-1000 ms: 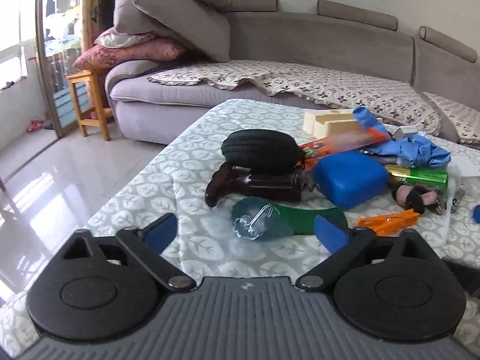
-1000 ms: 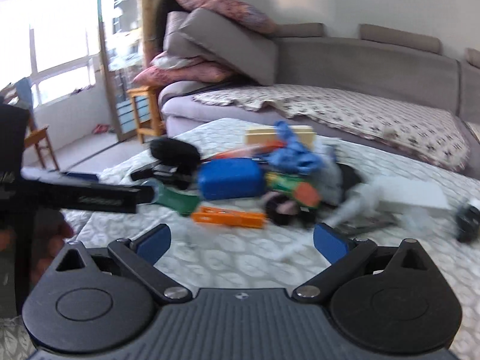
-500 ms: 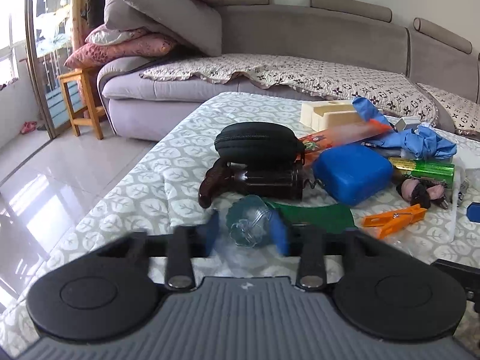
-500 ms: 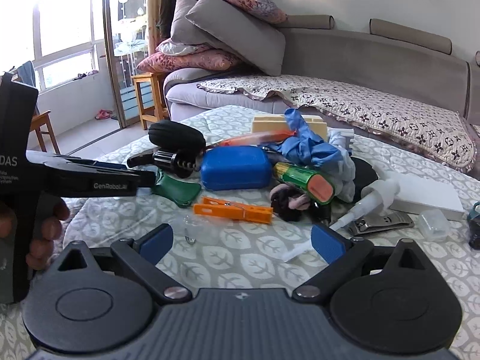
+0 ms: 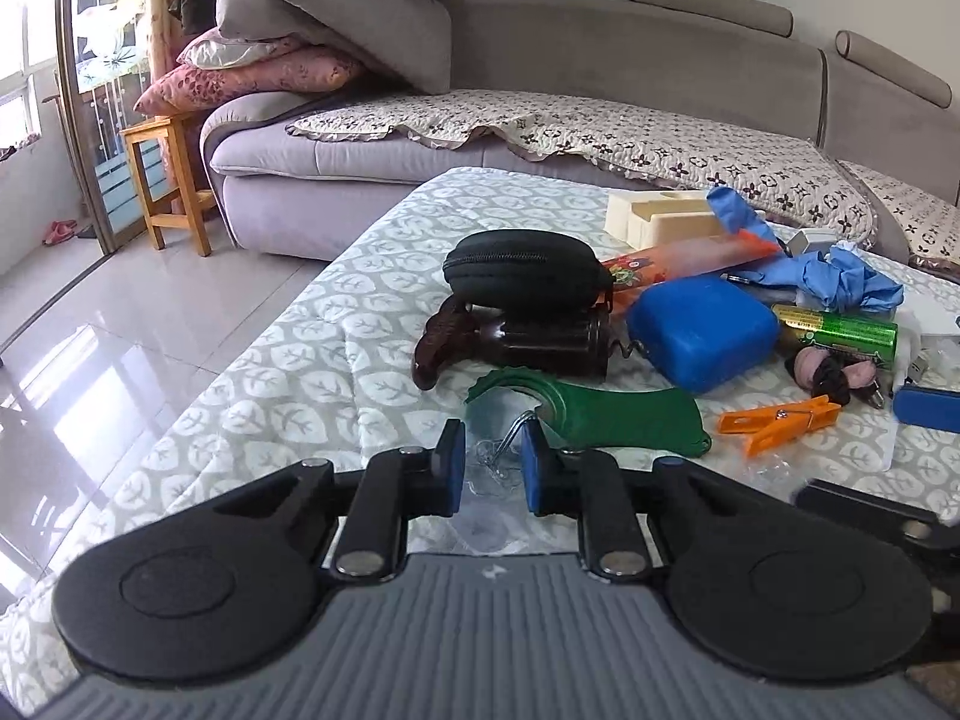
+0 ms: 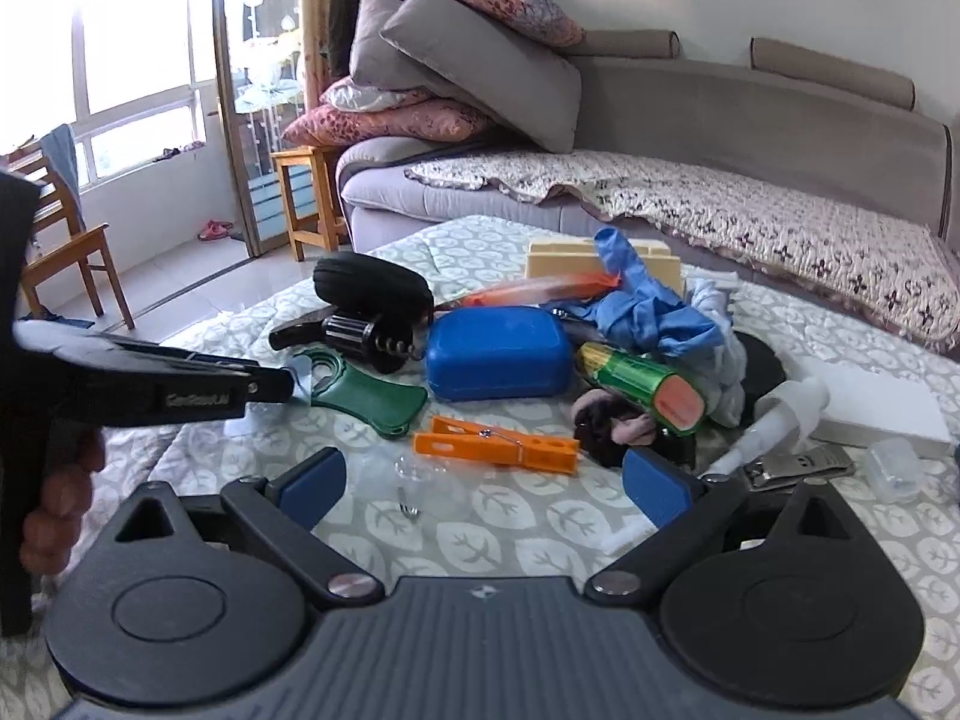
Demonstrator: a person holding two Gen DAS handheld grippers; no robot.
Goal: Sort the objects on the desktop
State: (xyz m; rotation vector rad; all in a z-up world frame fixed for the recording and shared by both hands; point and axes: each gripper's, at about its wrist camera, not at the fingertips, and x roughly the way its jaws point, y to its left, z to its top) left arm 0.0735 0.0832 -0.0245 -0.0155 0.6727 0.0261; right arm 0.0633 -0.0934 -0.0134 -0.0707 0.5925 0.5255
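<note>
My left gripper [image 5: 491,468] pinches one clear suction hook [image 5: 498,450]; my right gripper [image 6: 483,483] stands spread. I count one green opener [image 5: 606,405], one orange clothespin [image 6: 495,444], and one blue case [image 6: 498,351].

A clear suction hook [image 5: 495,459] with a metal hook lies beside the green opener [image 5: 591,408].

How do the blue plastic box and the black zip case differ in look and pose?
The blue plastic box is glossy, blocky and lies directly on the leaf-print cloth; the black zip case is matte, oval and ribbed, perched on the dark brown corkscrew. Both are closed, rounded cases.
</note>
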